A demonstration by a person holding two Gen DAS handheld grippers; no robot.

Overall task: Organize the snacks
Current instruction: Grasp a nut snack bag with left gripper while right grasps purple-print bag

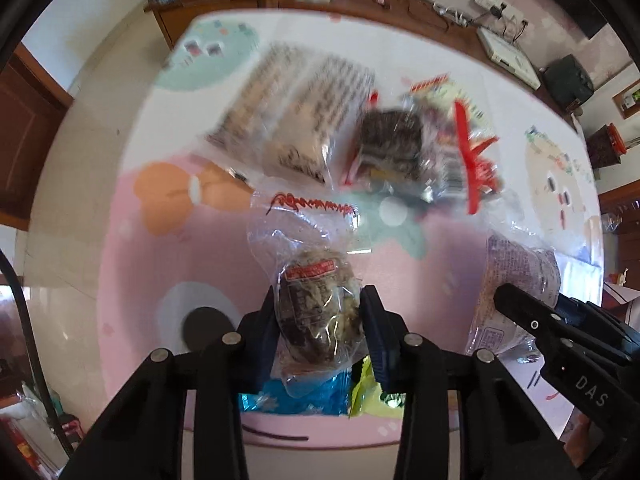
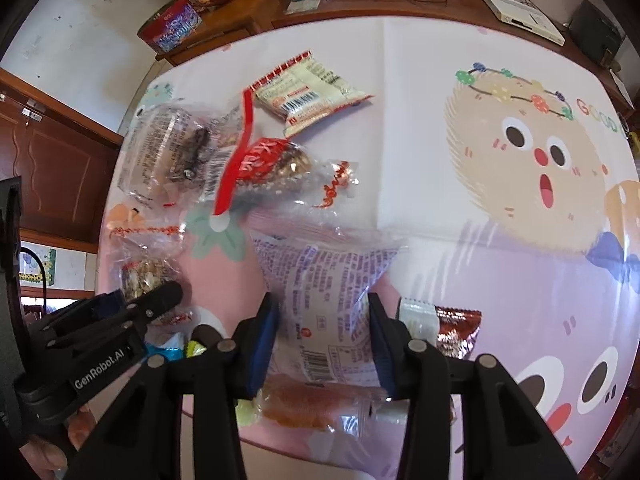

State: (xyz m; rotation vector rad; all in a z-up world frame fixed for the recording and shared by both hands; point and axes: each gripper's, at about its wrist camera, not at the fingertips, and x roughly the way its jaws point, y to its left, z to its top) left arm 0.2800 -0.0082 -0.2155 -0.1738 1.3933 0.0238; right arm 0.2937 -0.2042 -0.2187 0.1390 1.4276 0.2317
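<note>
Left tongs [image 1: 320, 320] pinch clear-wrapped nut snack [image 1: 316, 304], right tongs [image 2: 324, 336] hold purple-print packet [image 2: 324, 280], both above counter [image 2: 440, 208]; judgement: lift each clear, keeping wrappers from snagging pile beyond tongs.

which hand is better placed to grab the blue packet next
Neither is free, but left: the blue packet lies directly under the left gripper, which clamps a clear snack bag. The right gripper grips a purple-printed bag.

Free: broad right half of the cartoon-printed surface [image 2: 500, 208]. Obstructed: left-centre, by a heap of clear and red-trimmed snack packets [image 2: 240, 152]; near edge, by a brown foil sachet [image 2: 456, 328].
</note>
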